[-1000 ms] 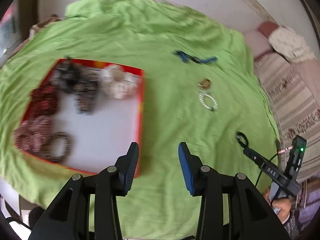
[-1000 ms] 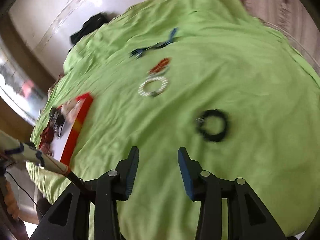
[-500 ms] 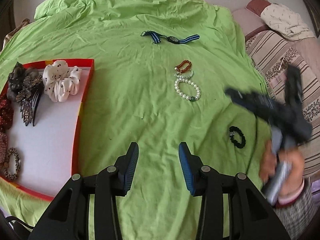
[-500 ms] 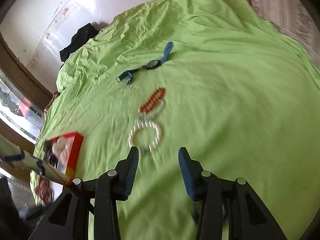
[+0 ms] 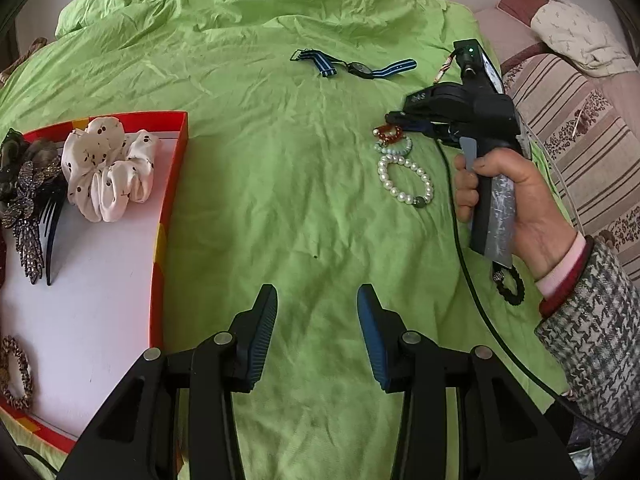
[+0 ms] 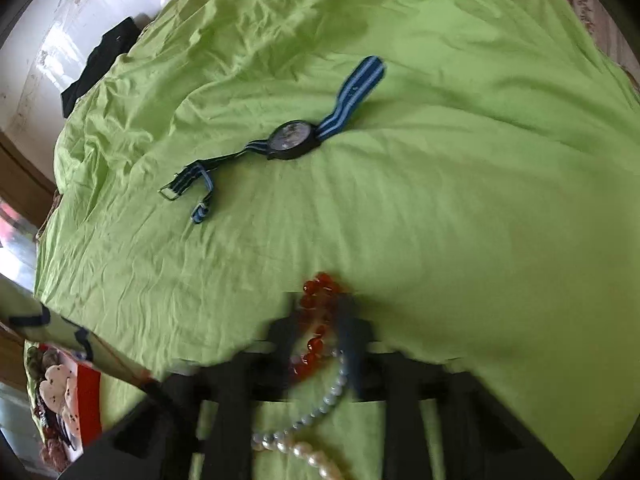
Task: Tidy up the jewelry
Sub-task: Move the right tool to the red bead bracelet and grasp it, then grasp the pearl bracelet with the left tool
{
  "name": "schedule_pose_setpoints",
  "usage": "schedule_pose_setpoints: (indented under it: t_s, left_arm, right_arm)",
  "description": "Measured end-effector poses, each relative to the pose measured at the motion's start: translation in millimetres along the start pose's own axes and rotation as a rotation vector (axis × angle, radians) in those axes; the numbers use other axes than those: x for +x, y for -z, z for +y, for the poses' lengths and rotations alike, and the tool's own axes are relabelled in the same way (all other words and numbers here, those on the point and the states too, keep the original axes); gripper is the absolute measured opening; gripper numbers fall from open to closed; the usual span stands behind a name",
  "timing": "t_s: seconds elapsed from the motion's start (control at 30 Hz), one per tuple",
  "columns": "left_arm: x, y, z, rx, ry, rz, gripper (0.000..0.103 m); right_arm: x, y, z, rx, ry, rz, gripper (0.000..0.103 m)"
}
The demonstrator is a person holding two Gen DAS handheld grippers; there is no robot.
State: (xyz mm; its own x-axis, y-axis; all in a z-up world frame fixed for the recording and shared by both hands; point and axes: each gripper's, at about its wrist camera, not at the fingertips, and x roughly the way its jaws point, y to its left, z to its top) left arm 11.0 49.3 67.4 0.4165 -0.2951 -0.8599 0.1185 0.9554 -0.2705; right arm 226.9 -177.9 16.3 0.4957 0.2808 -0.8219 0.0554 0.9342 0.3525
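A red bead bracelet (image 6: 316, 320) lies on the green sheet, touching a pale green bead bracelet (image 5: 394, 149) and a white pearl bracelet (image 5: 406, 180). My right gripper (image 6: 318, 328) is down around the red bracelet, its blurred fingers close on both sides; in the left wrist view its tip (image 5: 394, 120) sits over the red beads (image 5: 390, 133). My left gripper (image 5: 316, 320) is open and empty above bare sheet. A red-rimmed tray (image 5: 170, 200) at the left holds a white scrunchie (image 5: 106, 172) and hair pieces.
A blue-striped watch (image 6: 294, 145) lies farther back on the sheet (image 5: 280, 160). A black bead bracelet (image 5: 510, 286) lies under the right wrist. A striped cushion (image 5: 580, 140) lies off the right side. A dark cloth (image 6: 100, 60) sits at the far edge.
My right gripper has moved forward from the black bracelet over the pearls to the red bracelet and its fingers have drawn closer. The left gripper has shifted right, away from the tray.
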Motion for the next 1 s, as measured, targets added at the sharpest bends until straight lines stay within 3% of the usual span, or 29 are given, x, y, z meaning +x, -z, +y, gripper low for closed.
schedule_pose_setpoints:
  t_s: [0.27, 0.47, 0.67, 0.83, 0.93, 1.0]
  left_arm:
    - [-0.5, -0.4, -7.7, -0.009, 0.01, 0.0, 0.04]
    - [18.0, -11.2, -27.6, -0.011, 0.045, 0.034, 0.04]
    - [60.5, -45.4, -44.1, -0.05, 0.068, 0.042, 0.04]
    - [105.8, -81.5, -59.7, -0.091, 0.121, 0.072, 0.04]
    - [121.3, -91.3, -67.3, -0.094, 0.116, 0.075, 0.04]
    - [124.8, -93.1, -69.7, -0.091, 0.109, 0.068, 0.04]
  right_arm:
    - [-69.1, 28.7, -37.1, 0.088, -0.068, -0.075, 0.009]
    - [-125.3, 88.6, -84.0, 0.141, -0.061, -0.103, 0.009]
    - [-137.7, 126.3, -102.8, 0.157, -0.068, -0.14, 0.009]
    - [-134.7, 125.8, -105.1, 0.135, -0.066, -0.178, 0.01]
    - [-129.5, 124.1, -103.9, 0.108, -0.062, -0.181, 0.019]
    - [-123.1, 124.4, -105.0, 0.102, -0.068, -0.168, 0.019]
